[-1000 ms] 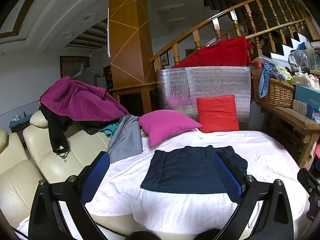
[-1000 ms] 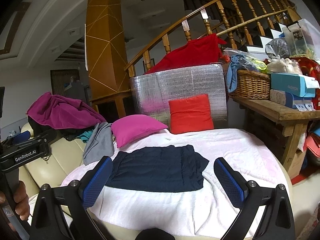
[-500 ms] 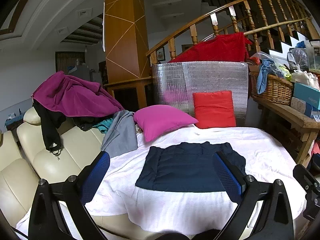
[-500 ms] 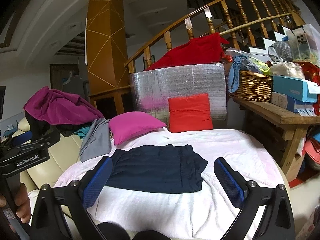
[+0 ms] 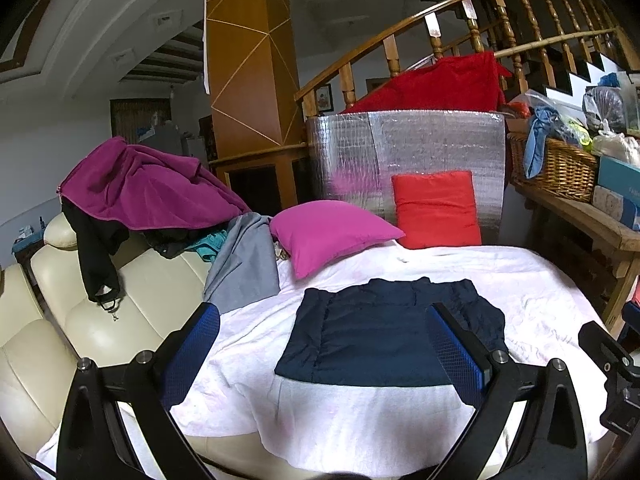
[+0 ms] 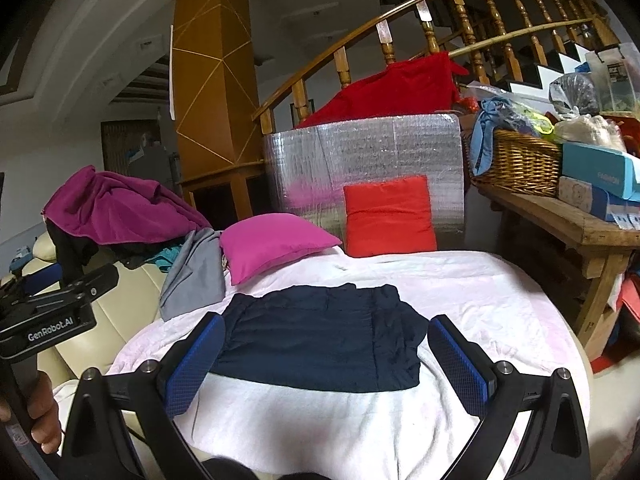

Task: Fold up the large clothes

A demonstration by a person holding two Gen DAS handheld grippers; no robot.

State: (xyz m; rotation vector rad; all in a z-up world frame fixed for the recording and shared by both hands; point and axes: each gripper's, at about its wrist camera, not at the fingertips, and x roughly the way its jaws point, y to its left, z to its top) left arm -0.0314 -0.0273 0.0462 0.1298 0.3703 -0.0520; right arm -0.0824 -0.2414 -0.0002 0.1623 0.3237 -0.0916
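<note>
Folded navy garment flat on white sheet, beyond both spread, empty grippers.

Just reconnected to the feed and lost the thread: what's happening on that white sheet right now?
A person holds two grippers above a navy garment that lies flat and already folded into a rectangle on the white sheet. The left gripper and the right gripper are both open and hold nothing; neither touches the cloth. A purple garment and a grey one are draped over the cream sofa.
</note>
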